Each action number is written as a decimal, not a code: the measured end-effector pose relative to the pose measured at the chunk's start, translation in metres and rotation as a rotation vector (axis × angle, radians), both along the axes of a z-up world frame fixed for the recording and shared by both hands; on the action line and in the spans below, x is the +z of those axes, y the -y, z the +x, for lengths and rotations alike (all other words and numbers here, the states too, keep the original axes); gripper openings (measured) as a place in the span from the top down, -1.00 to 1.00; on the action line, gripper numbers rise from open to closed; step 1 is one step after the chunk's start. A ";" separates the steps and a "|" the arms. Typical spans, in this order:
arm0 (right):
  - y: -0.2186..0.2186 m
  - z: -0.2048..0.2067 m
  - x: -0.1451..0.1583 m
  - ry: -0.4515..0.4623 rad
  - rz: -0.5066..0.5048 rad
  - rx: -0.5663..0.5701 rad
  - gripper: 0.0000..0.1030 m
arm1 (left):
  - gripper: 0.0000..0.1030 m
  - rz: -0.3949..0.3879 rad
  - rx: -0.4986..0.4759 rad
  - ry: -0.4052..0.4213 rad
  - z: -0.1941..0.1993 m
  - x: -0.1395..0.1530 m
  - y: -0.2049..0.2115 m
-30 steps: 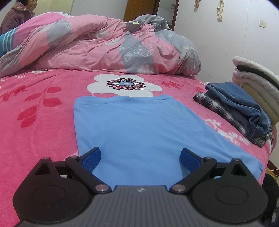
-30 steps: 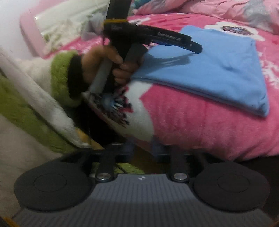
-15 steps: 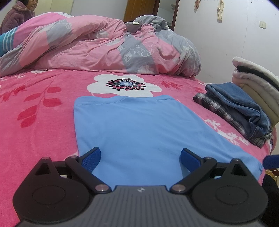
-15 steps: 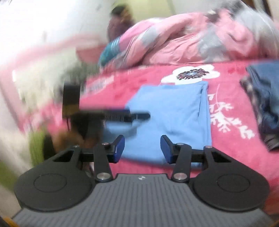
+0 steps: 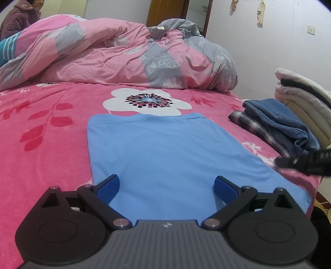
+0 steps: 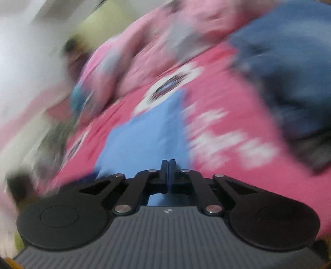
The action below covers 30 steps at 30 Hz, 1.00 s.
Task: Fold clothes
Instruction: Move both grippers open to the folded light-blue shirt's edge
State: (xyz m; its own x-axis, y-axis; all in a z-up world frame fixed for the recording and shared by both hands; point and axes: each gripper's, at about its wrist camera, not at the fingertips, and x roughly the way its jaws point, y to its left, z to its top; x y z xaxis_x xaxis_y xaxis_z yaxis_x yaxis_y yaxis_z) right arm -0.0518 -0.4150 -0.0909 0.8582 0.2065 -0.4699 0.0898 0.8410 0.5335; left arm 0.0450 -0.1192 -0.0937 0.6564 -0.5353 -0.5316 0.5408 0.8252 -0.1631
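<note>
A light blue shirt (image 5: 161, 149), folded into a long rectangle, lies flat on the pink flowered blanket (image 5: 41, 134). My left gripper (image 5: 165, 182) hovers over the shirt's near end, open, with nothing between its blue pads. My right gripper (image 6: 169, 163) is over the shirt's near right part (image 6: 149, 136) in a heavily blurred, tilted view. Its jaws are closing to a meeting point, the pads together and no cloth visible between them. In the left wrist view the right gripper (image 5: 300, 163) shows as a dark blur at the shirt's right edge.
On the right of the bed lie a dark blue garment (image 5: 277, 122) on a plaid one (image 5: 254, 128), beside a cream and white stack (image 5: 306, 99). A rumpled pink and grey quilt (image 5: 124, 55) fills the far side. A person (image 5: 20, 18) sits at the far left.
My right gripper swung from beside the bed toward the shirt's right edge, rolled, and its jaws closed. It now shows in the left wrist view. The left gripper and shirt stayed put.
</note>
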 end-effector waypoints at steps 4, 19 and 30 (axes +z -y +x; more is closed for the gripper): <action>-0.005 -0.005 0.018 0.061 -0.062 0.030 1.00 | -0.93 0.002 -0.001 0.001 0.000 0.000 0.001; 0.003 0.023 0.022 0.033 -0.132 -0.059 0.92 | -0.94 0.014 0.001 -0.003 0.000 0.001 0.003; -0.016 0.031 0.031 -0.006 -0.084 0.038 0.12 | -0.95 0.039 0.171 -0.086 0.009 0.043 -0.017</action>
